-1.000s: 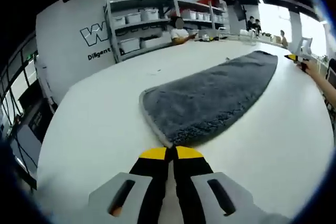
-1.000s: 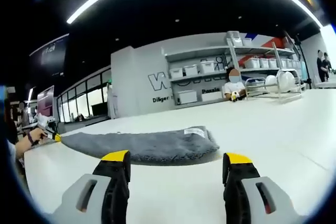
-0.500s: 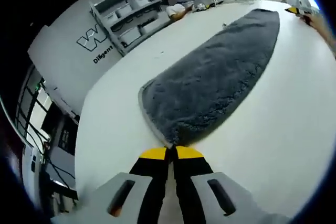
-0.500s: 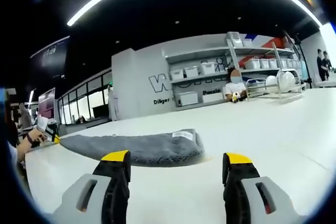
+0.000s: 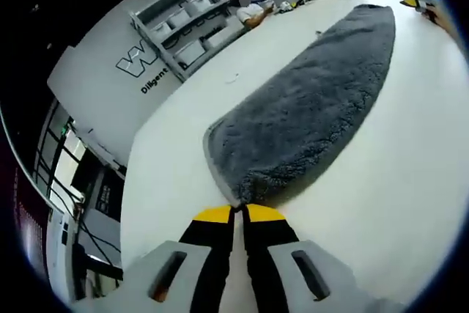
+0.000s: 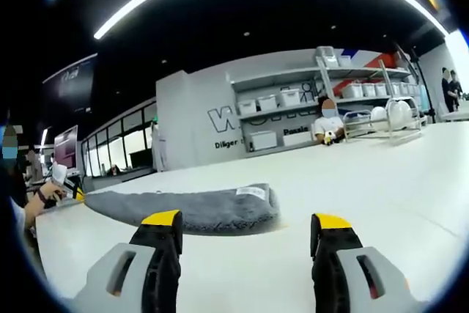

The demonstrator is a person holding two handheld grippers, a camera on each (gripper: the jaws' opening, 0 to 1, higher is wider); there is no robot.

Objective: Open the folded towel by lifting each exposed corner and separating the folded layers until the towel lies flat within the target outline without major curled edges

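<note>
Though plush, probably light and limp: grey towel (image 5: pixel 308 108). Left gripper (image 5: pixel 239 214) pinching its corner, lower centre. Right gripper (image 6: pixel 245 221) agape, unladen.

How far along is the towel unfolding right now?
Done: the left tongs are shut on a corner of the grey towel, which lies long and narrow on the white table, seemingly doubled over.

In hand: that corner pinch. The right tongs sit open, short of the towel's far end.

Left: gripping the far end, separating the layers and laying the towel flat. I can't make out any target outline.
</note>
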